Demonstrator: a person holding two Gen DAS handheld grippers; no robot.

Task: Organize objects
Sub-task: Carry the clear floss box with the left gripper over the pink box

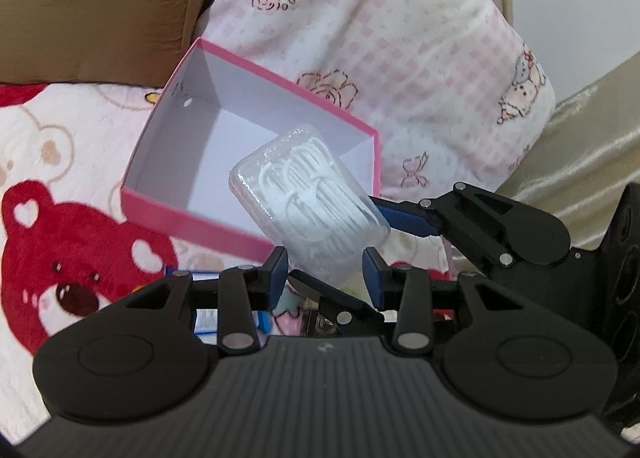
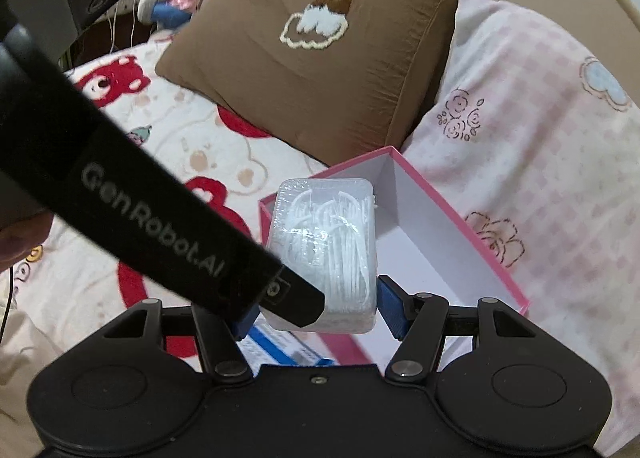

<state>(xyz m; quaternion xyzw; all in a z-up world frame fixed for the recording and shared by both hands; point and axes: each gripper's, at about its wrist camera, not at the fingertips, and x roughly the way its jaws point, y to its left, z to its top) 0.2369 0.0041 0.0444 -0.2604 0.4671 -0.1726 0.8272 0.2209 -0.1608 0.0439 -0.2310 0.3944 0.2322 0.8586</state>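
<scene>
A clear plastic box of white floss picks hangs tilted over the near edge of an open pink box with a white inside. My right gripper is shut on the floss box; its blue fingers pinch the box's sides. My left gripper is open, its blue pads either side of the floss box's lower end with gaps showing. The pink box is otherwise empty.
Everything lies on a bed with a red bear-print quilt. A brown pillow and a pink checked pillow lean behind the pink box. A blue-and-white packet lies under the grippers. The left gripper's body crosses the right wrist view.
</scene>
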